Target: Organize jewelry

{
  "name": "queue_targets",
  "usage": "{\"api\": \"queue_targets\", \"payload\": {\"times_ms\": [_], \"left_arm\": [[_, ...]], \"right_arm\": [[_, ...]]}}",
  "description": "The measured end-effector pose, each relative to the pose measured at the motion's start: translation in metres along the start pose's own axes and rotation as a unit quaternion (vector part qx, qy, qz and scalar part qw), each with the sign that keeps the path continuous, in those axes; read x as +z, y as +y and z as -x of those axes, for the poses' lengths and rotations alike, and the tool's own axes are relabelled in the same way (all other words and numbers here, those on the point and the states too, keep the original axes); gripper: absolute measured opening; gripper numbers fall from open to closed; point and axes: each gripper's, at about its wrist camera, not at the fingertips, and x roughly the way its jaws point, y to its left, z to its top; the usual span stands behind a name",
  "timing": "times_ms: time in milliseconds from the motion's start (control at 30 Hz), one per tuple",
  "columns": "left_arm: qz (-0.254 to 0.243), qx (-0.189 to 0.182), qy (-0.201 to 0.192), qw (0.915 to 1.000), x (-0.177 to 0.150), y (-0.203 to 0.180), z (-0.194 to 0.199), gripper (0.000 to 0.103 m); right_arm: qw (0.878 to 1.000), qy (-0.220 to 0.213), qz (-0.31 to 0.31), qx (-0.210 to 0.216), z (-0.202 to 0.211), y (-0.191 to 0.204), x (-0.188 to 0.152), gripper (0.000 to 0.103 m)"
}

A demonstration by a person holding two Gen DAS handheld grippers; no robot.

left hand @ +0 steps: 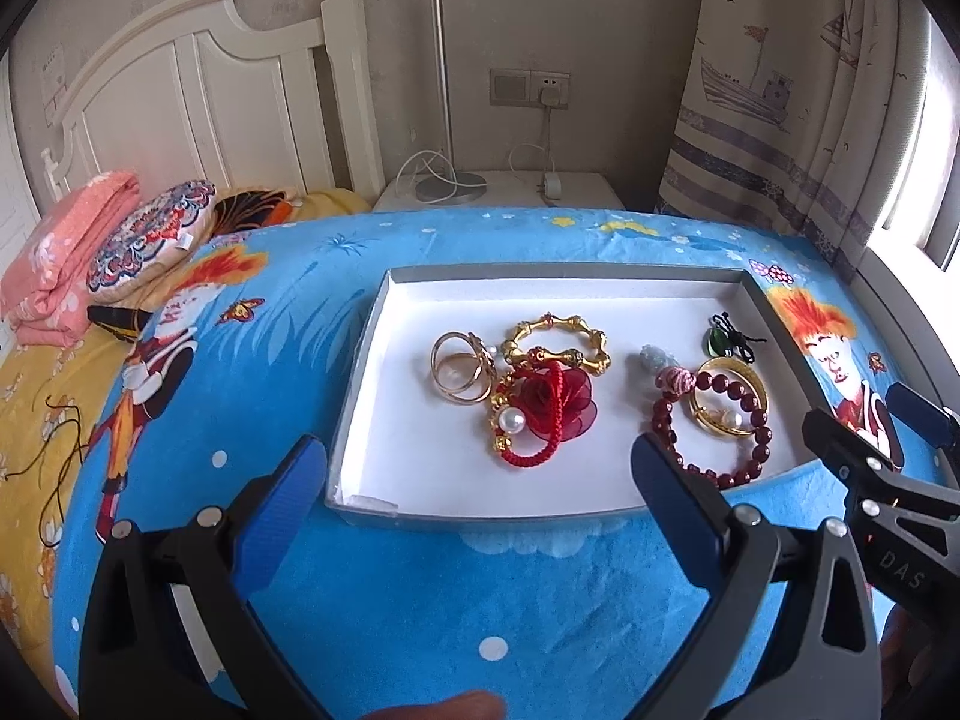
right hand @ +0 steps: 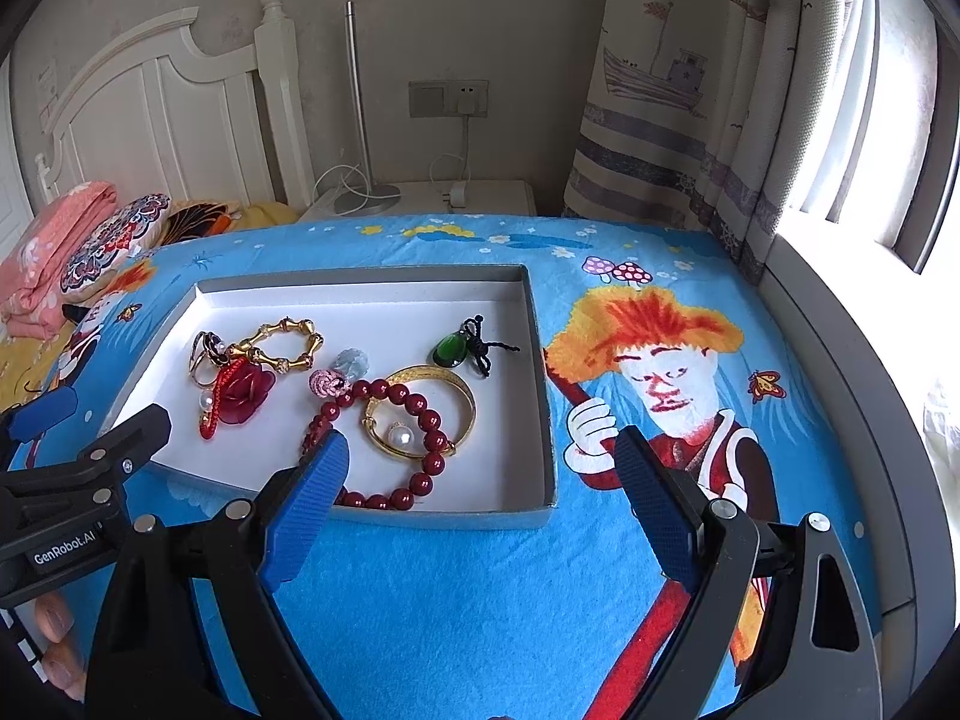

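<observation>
Counting what's in the one shallow white tray [left hand: 366, 372] on the blue cartoon blanket [left hand: 480, 576]: one gold bamboo-style bangle [left hand: 561, 339], a little cluster of thin gold rings [left hand: 462, 369] at the left (looks like three, but they overlap so I can't swear to it), one red fabric rose [left hand: 555, 399] tangled with a red cord and a pearl, one dark red bead bracelet [right hand: 414, 420] lying across one plain gold bangle [right hand: 444, 387] with a pearl inside it, one pale carved pendant [right hand: 351, 360] on a pink knot, and one green pendant [right hand: 447, 351] on black cord near the far right corner. Both tools are empty. Left gripper [left hand: 480, 468] is spread wide, hovering over the tray's near edge, touching nothing. Right gripper [right hand: 480, 468] is just as wide, its left finger over the bead bracelet and its right finger out over the blanket.
</observation>
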Motion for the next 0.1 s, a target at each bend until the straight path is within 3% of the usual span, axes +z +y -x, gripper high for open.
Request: {"api": "queue_targets", "payload": {"times_ms": [100], "left_arm": [[0.000,-0.004,0.001,1.0000,0.0007,-0.0010,0.0011,0.098]], "right_arm": [[1.000,-0.001,0.000,0.000,-0.0002,-0.0008,-0.0008,0.084]]}}
